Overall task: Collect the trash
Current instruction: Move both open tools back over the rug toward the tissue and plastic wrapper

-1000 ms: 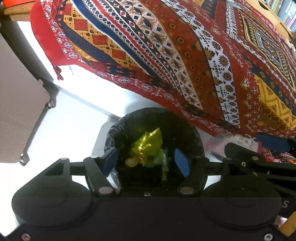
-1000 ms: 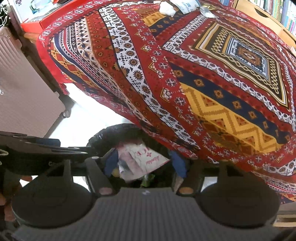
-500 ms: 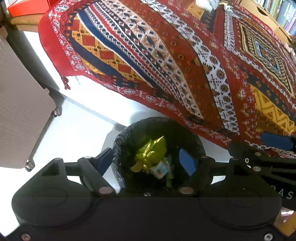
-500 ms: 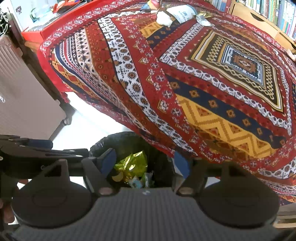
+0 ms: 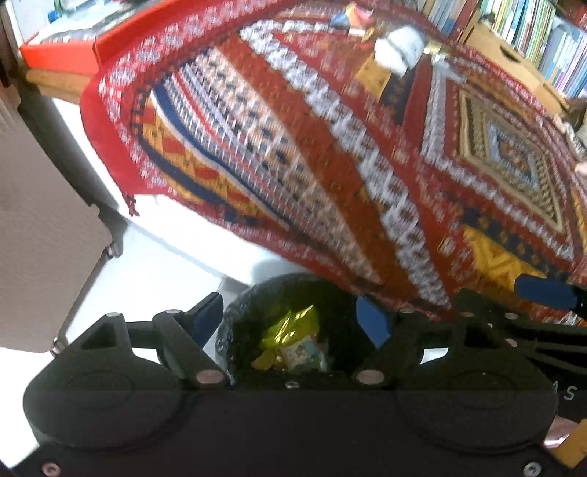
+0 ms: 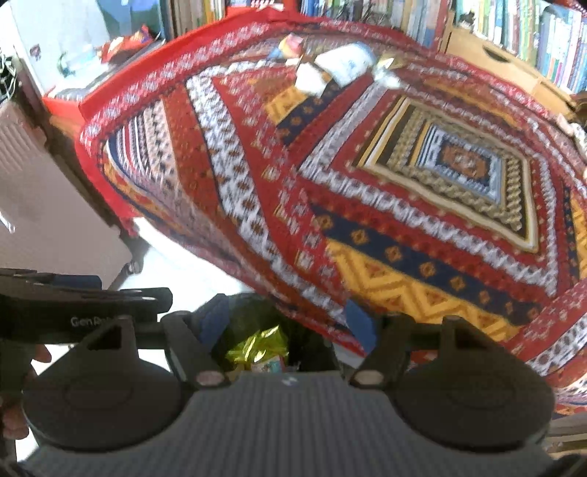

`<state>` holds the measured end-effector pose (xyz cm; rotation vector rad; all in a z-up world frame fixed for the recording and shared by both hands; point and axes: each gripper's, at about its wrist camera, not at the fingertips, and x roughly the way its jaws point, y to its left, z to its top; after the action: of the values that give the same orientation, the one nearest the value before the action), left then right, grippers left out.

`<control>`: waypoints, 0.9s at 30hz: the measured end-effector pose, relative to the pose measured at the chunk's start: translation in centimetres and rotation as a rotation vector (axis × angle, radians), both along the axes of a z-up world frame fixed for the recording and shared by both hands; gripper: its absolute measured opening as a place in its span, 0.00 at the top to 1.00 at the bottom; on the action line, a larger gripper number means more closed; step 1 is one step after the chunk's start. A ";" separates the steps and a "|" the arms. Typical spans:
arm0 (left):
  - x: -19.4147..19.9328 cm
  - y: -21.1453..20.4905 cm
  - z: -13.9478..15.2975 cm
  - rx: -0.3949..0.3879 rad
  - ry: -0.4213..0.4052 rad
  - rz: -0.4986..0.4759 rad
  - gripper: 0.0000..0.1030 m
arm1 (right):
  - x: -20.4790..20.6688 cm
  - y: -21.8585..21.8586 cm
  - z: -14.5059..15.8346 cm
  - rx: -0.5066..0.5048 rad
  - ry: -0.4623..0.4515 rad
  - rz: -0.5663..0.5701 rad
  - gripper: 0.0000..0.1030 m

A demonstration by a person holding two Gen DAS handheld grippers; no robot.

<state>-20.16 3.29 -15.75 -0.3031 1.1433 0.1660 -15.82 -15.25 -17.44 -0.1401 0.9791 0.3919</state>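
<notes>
A black-lined trash bin [image 5: 242, 323] stands on the floor by the table's edge, holding a yellow-green foil wrapper [image 5: 290, 326] and a small printed packet [image 5: 301, 354]. My left gripper [image 5: 290, 319] hangs open above the bin with nothing between its blue pads. My right gripper [image 6: 284, 319] is also open and empty, above the same bin [image 6: 249, 312] and wrapper [image 6: 260, 345]. Far across the patterned tablecloth [image 6: 367, 190] lie more trash pieces: a white crumpled paper [image 6: 312, 79], a white packet [image 6: 348, 62] and a silver wrapper [image 6: 385, 71]. The white paper [image 5: 400, 49] also shows in the left wrist view.
A beige suitcase [image 5: 40, 227] stands on the white floor to the left. A red box [image 5: 62, 55] sits past the table's far left corner. Bookshelves [image 6: 513, 33] and a wooden cabinet [image 6: 491, 62] line the back. The other gripper's body [image 6: 73, 308] shows at left.
The pink-white paper that my right gripper held dropped into the bin. Both grippers opened wider and rose, so more of the table and the far trash came into view.
</notes>
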 end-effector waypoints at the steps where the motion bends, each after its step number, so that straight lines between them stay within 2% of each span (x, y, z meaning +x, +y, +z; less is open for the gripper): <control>1: 0.3 0.0 0.5 0.000 -0.010 -0.001 0.24 | 0.2 -0.2 0.6 0.003 -0.011 -0.007 0.22; 9: 4.9 -1.0 5.7 0.018 -0.123 -0.038 0.23 | 3.0 -2.2 4.7 0.016 -0.095 -0.068 0.23; 16: 9.8 -2.0 9.5 0.040 -0.186 -0.035 0.21 | 6.9 -4.0 7.3 0.038 -0.150 -0.128 0.25; 22: 14.0 -2.5 11.4 0.060 -0.249 -0.023 0.20 | 11.2 -5.3 8.8 0.070 -0.170 -0.151 0.30; 27: 18.4 -2.7 11.3 0.060 -0.253 -0.001 0.20 | 15.1 -6.0 9.4 0.086 -0.175 -0.147 0.31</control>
<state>-1.77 0.56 -4.44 -0.2624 0.8861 0.1564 -0.76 -21.23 -8.05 -0.0234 0.7933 0.2815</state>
